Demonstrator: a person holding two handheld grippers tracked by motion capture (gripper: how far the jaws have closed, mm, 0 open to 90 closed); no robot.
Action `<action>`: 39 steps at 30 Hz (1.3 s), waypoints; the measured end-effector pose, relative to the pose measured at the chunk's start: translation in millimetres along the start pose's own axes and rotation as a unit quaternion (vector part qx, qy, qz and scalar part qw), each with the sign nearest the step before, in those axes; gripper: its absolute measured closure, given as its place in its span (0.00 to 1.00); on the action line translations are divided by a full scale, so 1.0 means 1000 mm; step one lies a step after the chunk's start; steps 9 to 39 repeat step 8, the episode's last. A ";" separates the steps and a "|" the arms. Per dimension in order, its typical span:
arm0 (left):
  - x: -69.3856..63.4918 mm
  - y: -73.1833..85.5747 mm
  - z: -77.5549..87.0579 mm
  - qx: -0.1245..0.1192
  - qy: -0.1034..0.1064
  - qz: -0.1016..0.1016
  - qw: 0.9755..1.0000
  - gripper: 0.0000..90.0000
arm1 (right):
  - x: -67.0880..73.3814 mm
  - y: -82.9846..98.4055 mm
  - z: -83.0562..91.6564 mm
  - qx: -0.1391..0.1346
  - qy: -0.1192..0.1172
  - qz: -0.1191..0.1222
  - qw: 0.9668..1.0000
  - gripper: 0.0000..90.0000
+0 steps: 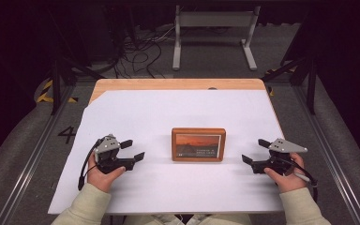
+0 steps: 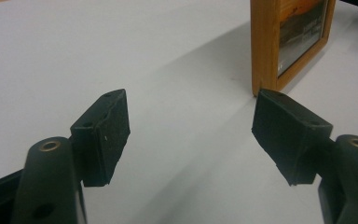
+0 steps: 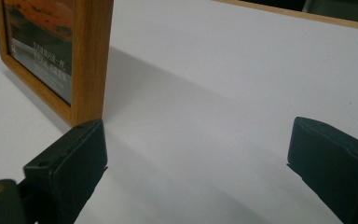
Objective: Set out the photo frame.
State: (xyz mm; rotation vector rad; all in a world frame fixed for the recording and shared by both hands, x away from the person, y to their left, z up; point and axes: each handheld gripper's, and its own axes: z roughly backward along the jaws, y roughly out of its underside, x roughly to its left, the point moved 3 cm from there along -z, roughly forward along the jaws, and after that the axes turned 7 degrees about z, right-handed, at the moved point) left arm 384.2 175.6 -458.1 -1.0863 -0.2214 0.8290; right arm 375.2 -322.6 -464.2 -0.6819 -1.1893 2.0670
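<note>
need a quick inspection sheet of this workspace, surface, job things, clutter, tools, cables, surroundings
surface: white sheet over a wooden table, wood bare along the far edge.
job's things: wooden picture frame standing near the sheet's middle, orange landscape picture facing the person.
clutter: nothing seen on the sheet.
grippers: left tool left of the frame, jaws apart, holding nothing; right tool right of the frame, jaws apart, holding nothing. Both point toward the frame and are apart from it.
cables: black cable trailing from the left tool; loose black cables on the floor beyond the table.
surroundings: grey floor, white table stand at the back, dark frame legs at both sides.
</note>
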 end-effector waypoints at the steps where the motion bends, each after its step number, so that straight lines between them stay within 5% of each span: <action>1: 0.000 -0.001 0.001 -0.004 -0.001 -0.001 1.000 0.31 | 0.000 -0.001 0.000 -0.001 0.001 -0.001 1.000 0.06; 39: 0.002 -0.002 0.001 -0.008 -0.002 -0.003 1.000 0.31 | 0.001 -0.004 0.001 -0.001 0.006 0.006 1.000 0.06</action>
